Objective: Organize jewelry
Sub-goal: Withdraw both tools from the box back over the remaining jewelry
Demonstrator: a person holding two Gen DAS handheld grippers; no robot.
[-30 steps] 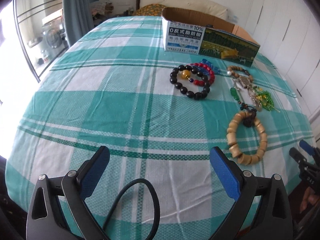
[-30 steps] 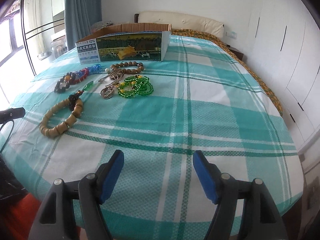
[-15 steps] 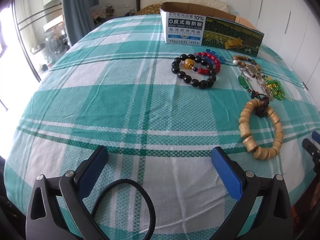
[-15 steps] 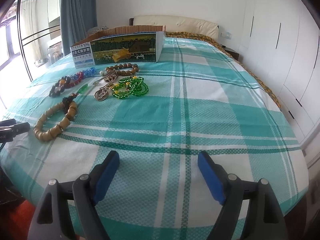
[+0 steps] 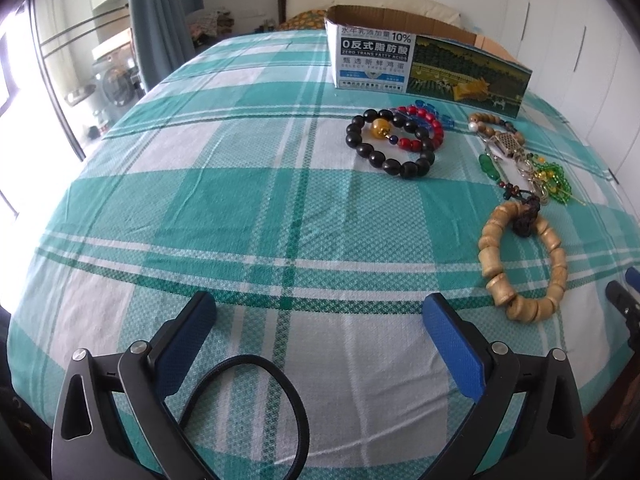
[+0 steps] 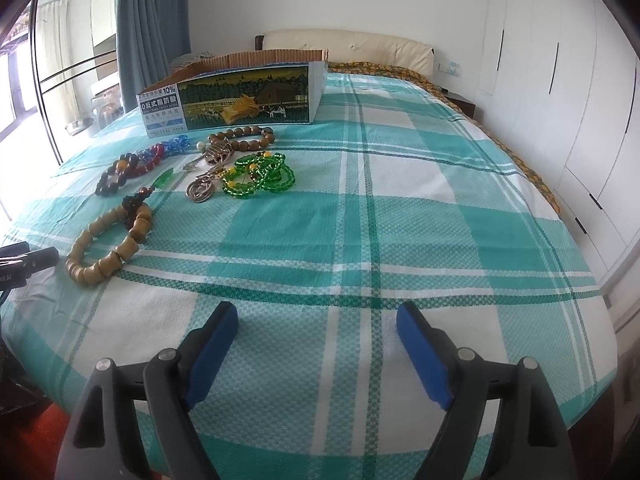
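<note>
Bright daylight floods in from the window (image 5: 24, 92) on the left, blown out to white glare; shadows stay soft. Fisheye distortion bends both views' edges; dark vignetting fills corners; focus stays sharp.

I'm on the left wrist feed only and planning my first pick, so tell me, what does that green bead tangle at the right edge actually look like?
Observer: In the right wrist view the green bead strand lies looped in several coils, with yellow beads among them, beside the metal keychain.
Operator: Is the right gripper holding anything?
Observer: No. The right gripper is open and empty over bare cloth.
Operator: Anything in the cardboard box?
Observer: Cannot tell. The cardboard box shows only its printed side and rim.
</note>
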